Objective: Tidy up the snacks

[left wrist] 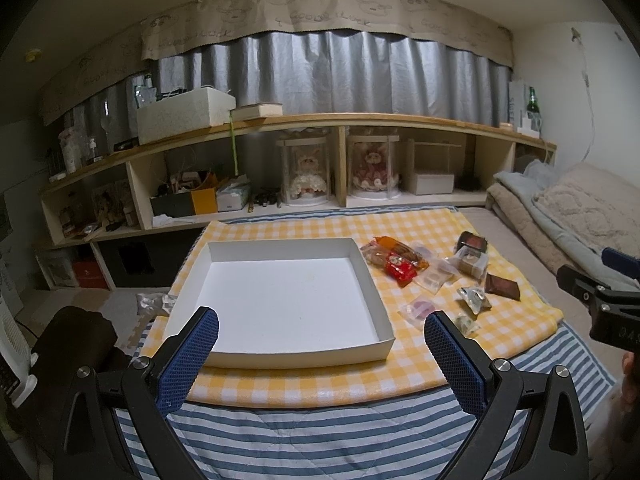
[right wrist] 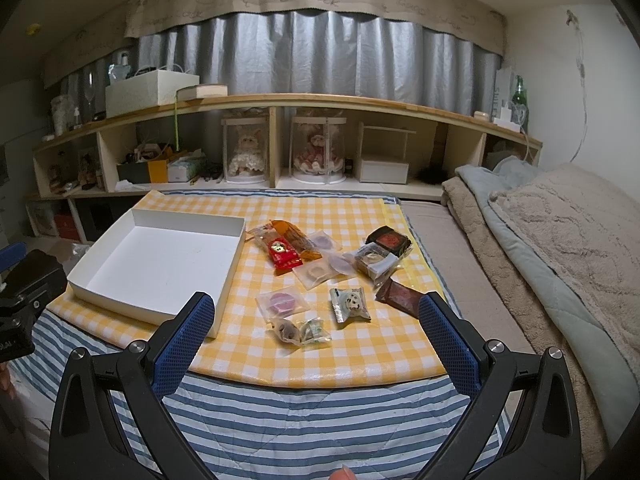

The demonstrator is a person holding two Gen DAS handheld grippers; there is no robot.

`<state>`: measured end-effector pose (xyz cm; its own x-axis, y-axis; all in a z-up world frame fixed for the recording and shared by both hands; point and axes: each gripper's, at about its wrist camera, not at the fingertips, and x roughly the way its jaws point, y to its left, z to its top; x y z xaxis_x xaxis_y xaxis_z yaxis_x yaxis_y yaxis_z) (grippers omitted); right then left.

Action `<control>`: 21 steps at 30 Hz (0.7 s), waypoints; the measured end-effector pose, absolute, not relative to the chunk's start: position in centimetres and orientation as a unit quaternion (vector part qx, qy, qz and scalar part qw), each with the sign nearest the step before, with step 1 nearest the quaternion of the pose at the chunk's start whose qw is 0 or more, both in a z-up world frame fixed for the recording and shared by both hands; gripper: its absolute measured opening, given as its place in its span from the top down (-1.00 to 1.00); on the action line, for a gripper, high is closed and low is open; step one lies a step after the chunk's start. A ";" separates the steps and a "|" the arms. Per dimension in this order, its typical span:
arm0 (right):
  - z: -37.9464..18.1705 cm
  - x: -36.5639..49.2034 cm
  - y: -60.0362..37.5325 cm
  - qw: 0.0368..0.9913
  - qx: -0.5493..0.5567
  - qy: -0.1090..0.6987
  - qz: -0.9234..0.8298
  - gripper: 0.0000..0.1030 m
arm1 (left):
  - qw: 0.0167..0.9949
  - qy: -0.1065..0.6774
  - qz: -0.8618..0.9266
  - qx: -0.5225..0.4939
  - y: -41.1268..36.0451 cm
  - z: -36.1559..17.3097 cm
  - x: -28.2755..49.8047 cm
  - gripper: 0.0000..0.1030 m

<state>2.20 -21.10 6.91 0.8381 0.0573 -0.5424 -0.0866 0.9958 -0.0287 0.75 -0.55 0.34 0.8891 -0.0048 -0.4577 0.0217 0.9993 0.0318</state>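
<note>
An empty white box (left wrist: 280,292) (right wrist: 160,258) sits on the left of a yellow checked cloth (left wrist: 320,380) (right wrist: 360,344). Several wrapped snacks lie to its right: a red packet (right wrist: 284,256) (left wrist: 402,270), an orange packet (right wrist: 294,234), a purple sweet (right wrist: 282,302) (left wrist: 418,310), a panda-print packet (right wrist: 350,304), a brown bar (right wrist: 400,294) (left wrist: 502,286) and a dark box (right wrist: 389,240) (left wrist: 473,242). My left gripper (left wrist: 322,330) is open in front of the box. My right gripper (right wrist: 316,314) is open in front of the snacks. Both hold nothing.
A striped blue and white quilt (right wrist: 320,420) lies under the cloth. Folded blankets and a pillow (right wrist: 560,240) are at the right. A long wooden shelf (right wrist: 280,100) with dolls, boxes and bottles runs along the back under grey curtains.
</note>
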 end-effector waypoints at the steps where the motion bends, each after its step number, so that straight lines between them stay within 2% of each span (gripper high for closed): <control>1: 6.9 2.3 -21.2 0.958 -0.021 0.283 0.036 -1.00 | 0.972 0.236 -0.009 0.015 -0.3 0.8 0.6 -1.00; 5: 7.3 3.0 -22.0 0.958 -0.004 0.284 0.029 -1.00 | 0.973 0.228 -0.022 0.009 -0.9 2.8 1.8 -1.00; 14: 7.6 7.4 -24.0 0.957 0.001 0.289 0.014 -1.00 | 0.972 0.229 -0.045 0.005 -3.7 3.2 7.7 -1.00; 18: 6.7 10.1 -24.6 0.949 -0.013 0.313 0.018 -1.00 | 0.966 0.253 -0.059 -0.009 -4.7 2.2 11.7 -1.00; 21: 5.2 12.3 -25.4 0.937 -0.006 0.347 0.029 -1.00 | 0.957 0.279 -0.074 -0.025 -5.3 1.1 14.4 -0.91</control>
<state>12.29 -25.40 5.17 0.7577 0.0496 -0.6507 -0.0580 0.9983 0.0085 14.40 -5.33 1.05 0.8332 -0.1553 -0.5306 0.1270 0.9878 -0.0897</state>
